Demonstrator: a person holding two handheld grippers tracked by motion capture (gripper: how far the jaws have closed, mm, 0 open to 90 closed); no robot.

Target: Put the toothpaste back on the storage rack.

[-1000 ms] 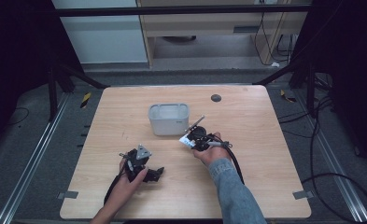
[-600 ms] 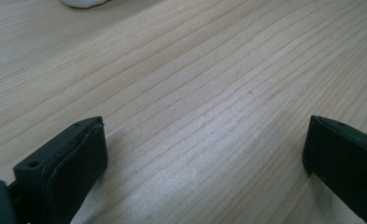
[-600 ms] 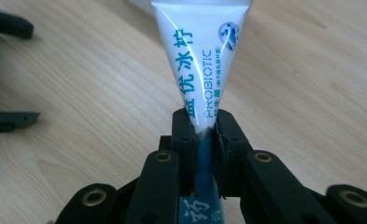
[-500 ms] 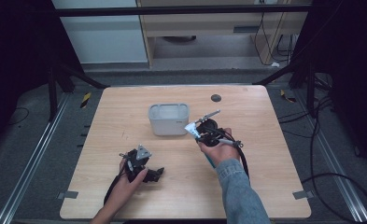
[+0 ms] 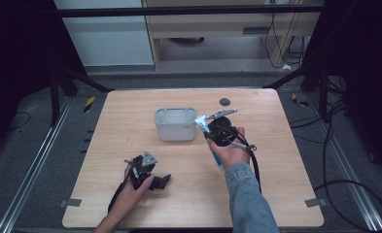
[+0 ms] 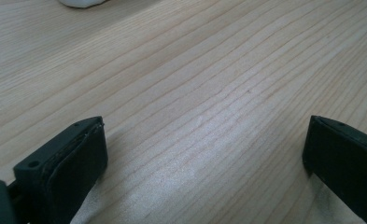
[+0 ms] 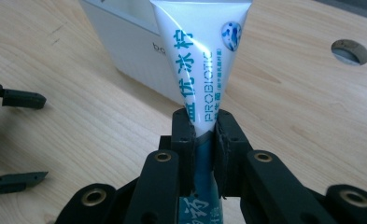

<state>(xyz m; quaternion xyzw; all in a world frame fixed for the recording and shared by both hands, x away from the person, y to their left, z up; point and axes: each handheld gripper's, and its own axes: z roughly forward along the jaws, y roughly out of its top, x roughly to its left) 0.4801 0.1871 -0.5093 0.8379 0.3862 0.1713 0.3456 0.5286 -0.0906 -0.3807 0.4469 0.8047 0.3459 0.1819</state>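
A white toothpaste tube with blue lettering stands between the jaws of my right gripper, which is shut on its lower part. In the high view the right gripper holds the tube above the table, just right of a white rectangular bin, with the tube's flat end beside the bin's right wall. The bin lies just behind the tube. My left gripper rests low at the table's front left, its jaws wide apart over bare wood with nothing between them.
A round hole is in the wooden table behind the bin, to its right. Cables trail from both grippers toward the front edge. The left gripper's fingers appear at the left edge of the right gripper view.
My right gripper has carried the tube away from the person and slightly right, up beside the bin's right wall. The left gripper has stayed put.
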